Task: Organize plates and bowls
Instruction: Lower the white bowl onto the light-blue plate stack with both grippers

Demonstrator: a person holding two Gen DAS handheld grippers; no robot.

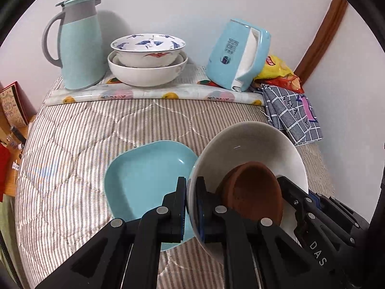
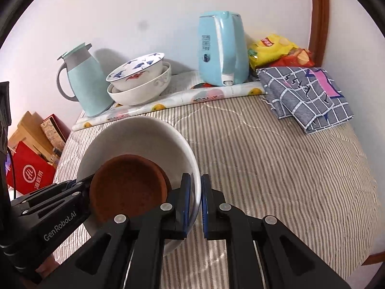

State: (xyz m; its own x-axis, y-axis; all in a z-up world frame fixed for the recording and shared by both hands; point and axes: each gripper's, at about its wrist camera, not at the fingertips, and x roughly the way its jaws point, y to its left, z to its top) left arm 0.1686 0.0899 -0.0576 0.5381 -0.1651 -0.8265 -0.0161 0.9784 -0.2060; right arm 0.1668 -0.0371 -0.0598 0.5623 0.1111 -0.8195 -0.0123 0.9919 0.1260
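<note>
A white bowl holds a small brown dish and is held above the striped cloth. My left gripper is shut on the bowl's left rim. My right gripper is shut on its right rim; the bowl and brown dish also show in the right wrist view. A light blue square plate lies on the cloth just left of the bowl. At the back, a blue-patterned bowl sits nested in a larger white bowl.
A mint thermos jug stands back left and a light blue kettle back right on a fruit-print mat. Snack bags and a folded checked cloth lie at the right. Boxes stand beyond the left edge.
</note>
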